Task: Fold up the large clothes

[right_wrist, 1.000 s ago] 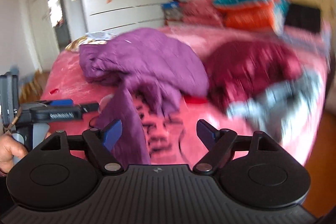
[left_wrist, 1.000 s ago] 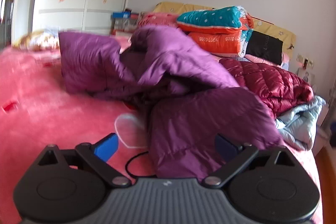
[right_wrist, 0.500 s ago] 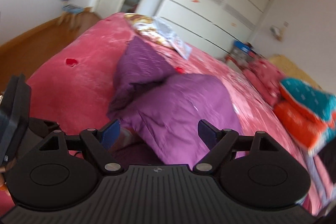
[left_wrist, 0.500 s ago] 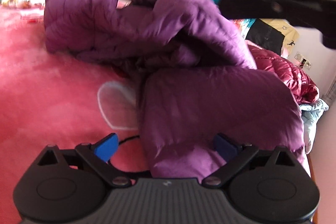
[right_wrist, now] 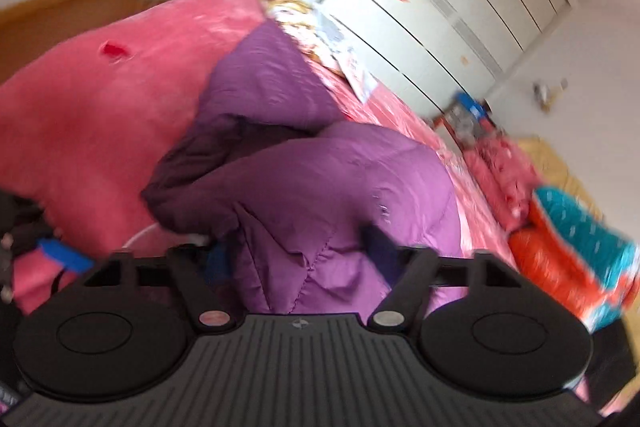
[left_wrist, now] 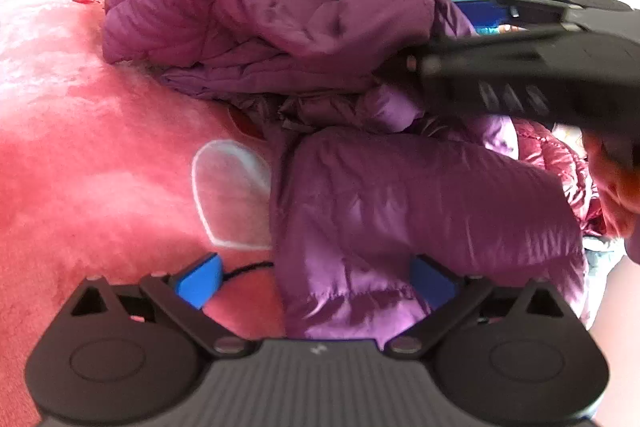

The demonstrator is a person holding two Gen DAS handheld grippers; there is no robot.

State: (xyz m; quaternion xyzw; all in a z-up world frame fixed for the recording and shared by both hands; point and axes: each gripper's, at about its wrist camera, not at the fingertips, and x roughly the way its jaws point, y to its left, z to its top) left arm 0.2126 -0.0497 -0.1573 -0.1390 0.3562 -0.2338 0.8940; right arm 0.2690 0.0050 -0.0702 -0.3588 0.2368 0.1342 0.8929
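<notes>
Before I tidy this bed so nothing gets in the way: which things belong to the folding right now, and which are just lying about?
In the job:
- purple puffer jacket
- left gripper, open around its near edge
- right gripper, jaws just closing on a fold

Lying about:
- maroon jacket
- orange and teal bedding
- printed sheet
- pink bedspread

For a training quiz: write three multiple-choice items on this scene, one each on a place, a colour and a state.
1. The purple jacket lies:
A on the floor
B on the pink bedspread
C on a chair

2. The other quilted jacket to its right is:
A dark red
B green
C white

3. The left tongs are:
A shut on a sleeve
B shut on a cable
C open

Key:
1. B, pink cover shows beneath and beside it.
2. A, its glossy quilting is dark red.
3. C, the blue pads stand wide apart.
</notes>
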